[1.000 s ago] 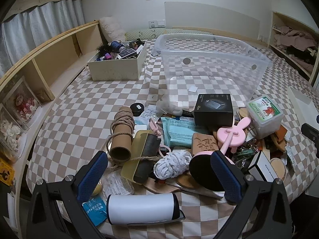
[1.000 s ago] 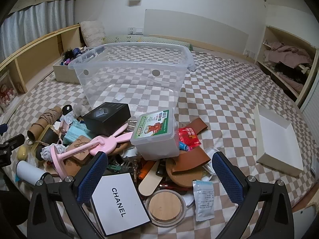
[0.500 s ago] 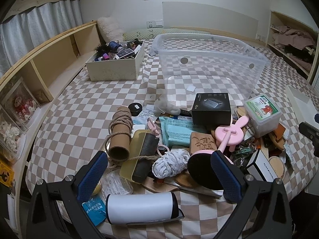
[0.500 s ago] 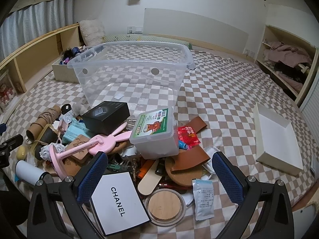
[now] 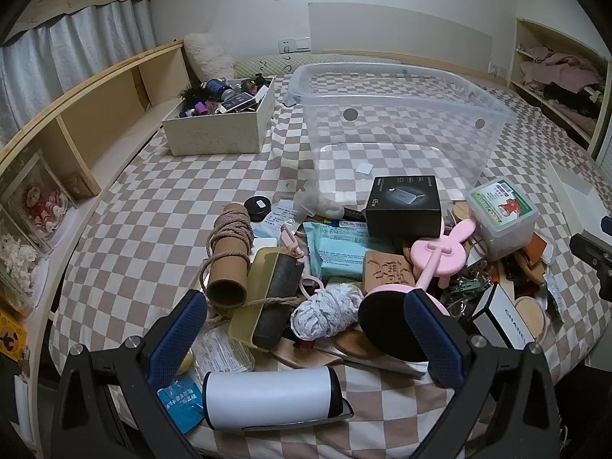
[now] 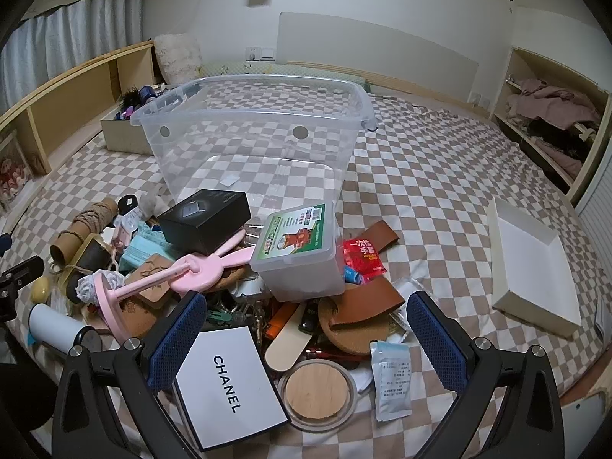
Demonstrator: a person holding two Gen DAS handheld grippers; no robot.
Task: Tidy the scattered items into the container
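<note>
1. Left claw is spread wide over the near edge of the pile and grips nothing; a white flask lies on its side between the blue pads.
2. Right claw is just as wide apart and also empty-handed, hovering above a white box printed "CHANEL" in black capitals.
3. The clear bin sits on the checked bed just behind the heap, with only a small white sticker showing on its floor.
4. All the clutter is outside it, piled against its near wall.
5. Black box on top of the pile carries a product picture and small pale print, too fine to read.
6. Lidded tub has a green label with a red figure; the text is illegible.
7. Red packet beside it shows white Chinese characters.
8. A white sachet with fine print lies next to a round wooden lid.
9. Pink bunny stand is tipped over across the middle.
10. Rope-wrapped tube lies at the left, with a teal packet of small writing to its right.
</note>
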